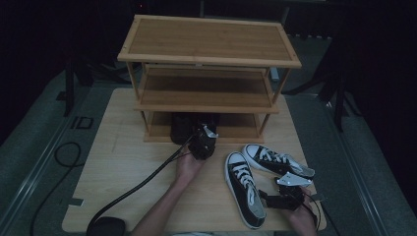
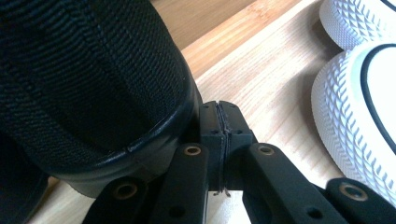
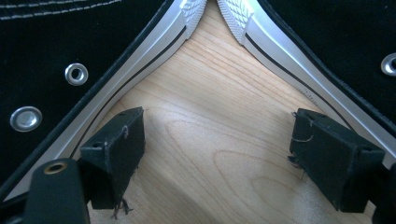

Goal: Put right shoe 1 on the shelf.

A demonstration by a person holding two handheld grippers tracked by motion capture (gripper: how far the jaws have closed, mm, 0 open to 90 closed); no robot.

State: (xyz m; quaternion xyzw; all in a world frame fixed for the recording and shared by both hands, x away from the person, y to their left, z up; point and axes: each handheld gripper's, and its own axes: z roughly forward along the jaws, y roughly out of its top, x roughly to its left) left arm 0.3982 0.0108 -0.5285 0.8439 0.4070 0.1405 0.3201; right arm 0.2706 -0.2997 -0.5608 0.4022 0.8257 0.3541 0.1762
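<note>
A black shoe (image 1: 181, 127) sits on the bottom shelf (image 1: 237, 129) of a bamboo rack. My left gripper (image 1: 200, 136) is right beside it at the shelf's front edge. In the left gripper view the gripper (image 2: 219, 123) is shut with nothing between its pads, and the black shoe (image 2: 93, 79) presses against the side of one jaw. Two black-and-white sneakers lie on the table, one (image 1: 244, 189) lengthwise and one (image 1: 275, 161) angled. My right gripper (image 1: 275, 194) rests open between them. Its view (image 3: 217, 154) has bare wood between the jaws, with a sneaker (image 3: 46, 46) on one side and the other sneaker (image 3: 336, 37) opposite.
The three-shelf rack (image 1: 206, 59) stands at the back of the wooden table (image 1: 133, 167); its top and middle shelves are bare. A black cable (image 1: 142, 182) trails from the left gripper to the table's front-left corner. White toe caps (image 2: 355, 93) show to the right of the left gripper.
</note>
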